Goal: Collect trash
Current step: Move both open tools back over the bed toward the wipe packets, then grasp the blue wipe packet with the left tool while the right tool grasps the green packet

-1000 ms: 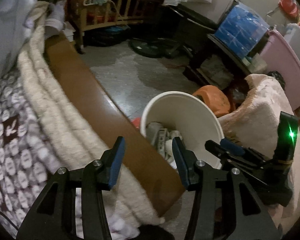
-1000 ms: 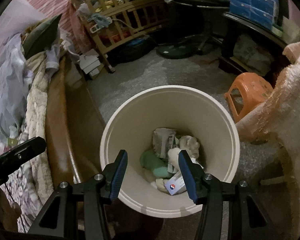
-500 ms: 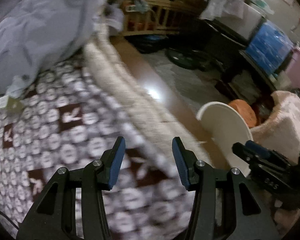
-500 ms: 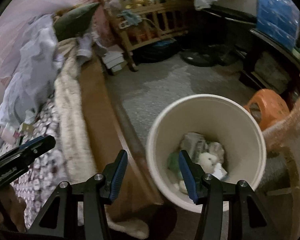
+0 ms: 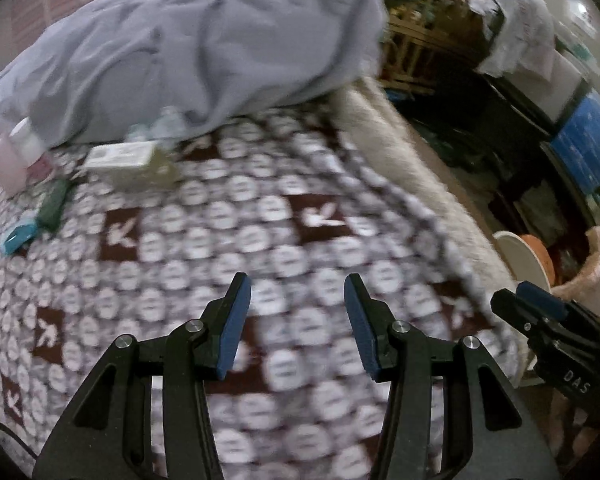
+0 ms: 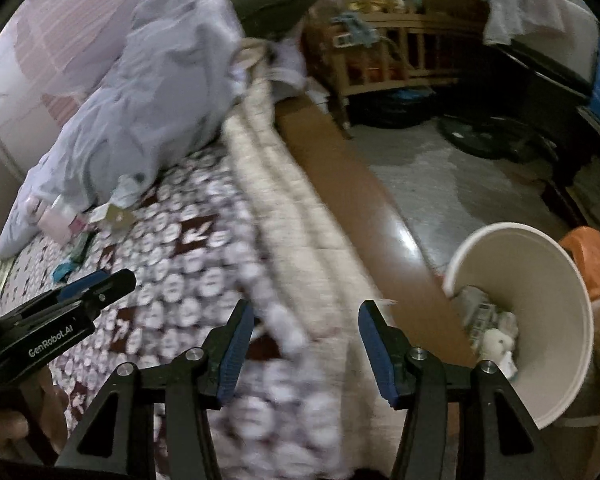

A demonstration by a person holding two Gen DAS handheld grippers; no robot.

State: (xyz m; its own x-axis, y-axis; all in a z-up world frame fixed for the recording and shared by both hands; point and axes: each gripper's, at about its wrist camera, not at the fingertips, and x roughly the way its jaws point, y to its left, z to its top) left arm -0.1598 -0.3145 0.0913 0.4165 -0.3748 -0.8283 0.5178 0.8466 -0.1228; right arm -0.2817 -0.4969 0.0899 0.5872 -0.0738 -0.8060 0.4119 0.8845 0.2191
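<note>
- Both sets of jaws are spread wide with nothing in them, left gripper [image 5: 296,320] and right gripper [image 6: 306,344].
- Leftover trash sits by the far-left edge of the patterned bedspread [image 5: 260,240], against the grey duvet [image 5: 188,40]: a flat white carton [image 5: 120,156], a green packet [image 5: 52,204], a teal scrap [image 5: 18,238].
- It's all ahead-left of the left gripper, which is nearer I'd say. The carton's long axis runs crosswise.
- Trash bin [image 6: 540,320] is on the floor off the bed's right edge, already holding stuff.

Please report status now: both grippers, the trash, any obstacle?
Left gripper open, empty, over patterned blanket. Right gripper open, empty. Trash beside grey duvet; bin partly filled. Nothing blocking.
</note>
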